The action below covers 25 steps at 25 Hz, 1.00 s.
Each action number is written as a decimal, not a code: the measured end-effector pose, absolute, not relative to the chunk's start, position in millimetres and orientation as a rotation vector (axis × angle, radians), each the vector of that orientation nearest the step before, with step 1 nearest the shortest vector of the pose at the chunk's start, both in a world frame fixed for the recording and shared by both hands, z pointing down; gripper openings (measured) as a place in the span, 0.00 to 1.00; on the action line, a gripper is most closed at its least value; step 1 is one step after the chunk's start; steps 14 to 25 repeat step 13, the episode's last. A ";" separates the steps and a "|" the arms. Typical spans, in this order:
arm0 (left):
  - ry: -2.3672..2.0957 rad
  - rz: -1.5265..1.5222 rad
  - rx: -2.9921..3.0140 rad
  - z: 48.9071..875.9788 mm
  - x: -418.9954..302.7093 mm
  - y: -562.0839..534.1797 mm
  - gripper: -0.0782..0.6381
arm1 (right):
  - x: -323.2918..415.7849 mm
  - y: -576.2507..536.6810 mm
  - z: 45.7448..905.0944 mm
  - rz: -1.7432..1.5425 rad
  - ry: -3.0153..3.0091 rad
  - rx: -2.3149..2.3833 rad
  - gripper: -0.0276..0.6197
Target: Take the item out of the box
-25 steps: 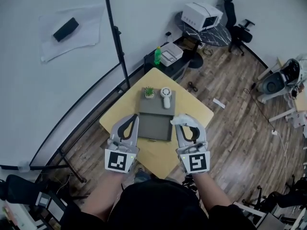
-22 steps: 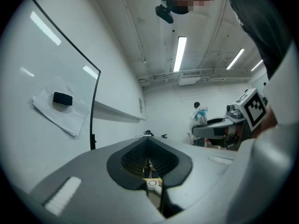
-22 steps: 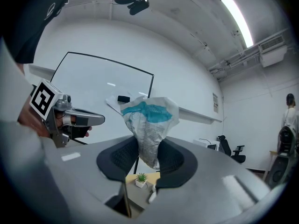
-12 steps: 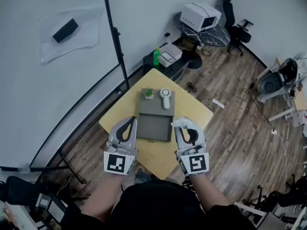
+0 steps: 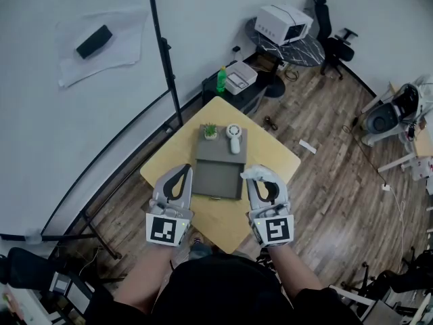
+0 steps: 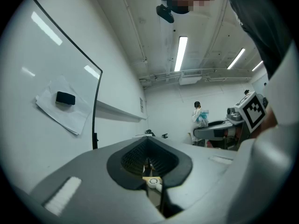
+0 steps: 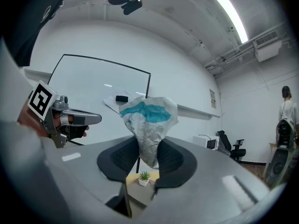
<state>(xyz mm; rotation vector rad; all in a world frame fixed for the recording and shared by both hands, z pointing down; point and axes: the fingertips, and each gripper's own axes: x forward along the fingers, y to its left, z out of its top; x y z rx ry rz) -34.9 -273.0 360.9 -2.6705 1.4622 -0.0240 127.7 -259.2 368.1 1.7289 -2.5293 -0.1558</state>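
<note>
1. left gripper: jaws closed together, empty; just left of the grey box.
2. grey box: lies open between both grippers.
3. right gripper: jaws narrow, clamped on a crumpled white-and-teal packet; packet's long axis upright, outside the box, just beside its right edge.

Box lies on table; plant stands on it, left of device.

My left gripper and right gripper are grey, with black-and-white square markers. The packet is white, banded teal. I see a grey box, yellow table, green plant, white pot and brown plank floor.
</note>
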 end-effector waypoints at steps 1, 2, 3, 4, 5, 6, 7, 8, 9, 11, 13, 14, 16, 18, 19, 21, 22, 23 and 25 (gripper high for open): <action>1.464 -0.025 -2.671 361.5 -35.3 -273.4 0.11 | 127.3 -259.6 369.0 -0.155 -2.529 1.726 0.21; 1.466 -0.027 -2.673 362.0 -35.5 -274.0 0.11 | 127.1 -260.1 369.7 -0.152 -2.528 1.723 0.21; 1.467 -0.029 -2.673 362.3 -35.8 -274.6 0.11 | 126.9 -260.8 369.9 -0.150 -2.525 1.719 0.21; 1.467 -0.031 -2.673 362.4 -36.1 -275.2 0.11 | 126.9 -261.5 369.7 -0.151 -2.523 1.717 0.21; 1.468 -0.032 -2.673 362.6 -36.4 -275.7 0.11 | 127.2 -262.2 369.0 -0.156 -2.521 1.719 0.21; 1.468 -0.032 -2.673 362.8 -36.9 -275.9 0.11 | 127.5 -262.8 368.2 -0.161 -2.518 1.723 0.21; 1.470 -0.032 -2.674 363.0 -37.3 -276.0 0.11 | 127.9 -263.3 367.4 -0.163 -2.514 1.727 0.21; 1.471 -0.031 -2.674 363.2 -37.6 -276.0 0.11 | 128.3 -263.7 366.4 -0.163 -2.507 1.732 0.21; 1.472 -0.031 -2.674 363.3 -37.7 -275.9 0.11 | 128.7 -263.9 365.6 -0.164 -2.502 1.736 0.21; 1.472 -0.030 -2.673 363.2 -37.3 -275.9 0.11 | 129.7 -263.9 366.1 -0.163 -2.495 1.738 0.21; 1.471 -0.028 -2.672 363.0 -36.7 -276.0 0.11 | 131.5 -264.3 366.8 -0.152 -2.477 1.745 0.21; 1.471 -0.028 -2.672 363.0 -36.7 -276.0 0.11 | 131.5 -264.3 366.8 -0.152 -2.477 1.745 0.21; 1.471 -0.028 -2.672 363.0 -36.7 -276.0 0.11 | 131.5 -264.3 366.8 -0.152 -2.477 1.745 0.21; 1.471 -0.028 -2.672 363.0 -36.7 -276.0 0.11 | 131.5 -264.3 366.8 -0.152 -2.477 1.745 0.21; 1.471 -0.028 -2.672 363.0 -36.7 -276.0 0.11 | 131.5 -264.3 366.8 -0.152 -2.477 1.745 0.21; 1.471 -0.028 -2.672 363.0 -36.7 -276.0 0.11 | 131.5 -264.3 366.8 -0.152 -2.477 1.745 0.21; 1.471 -0.028 -2.672 363.0 -36.7 -276.0 0.11 | 131.5 -264.3 366.8 -0.152 -2.477 1.745 0.21; 1.471 -0.028 -2.672 363.0 -36.7 -276.0 0.11 | 131.5 -264.3 366.8 -0.152 -2.477 1.745 0.21; 1.471 -0.028 -2.672 363.0 -36.7 -276.0 0.11 | 131.5 -264.3 366.8 -0.152 -2.477 1.745 0.21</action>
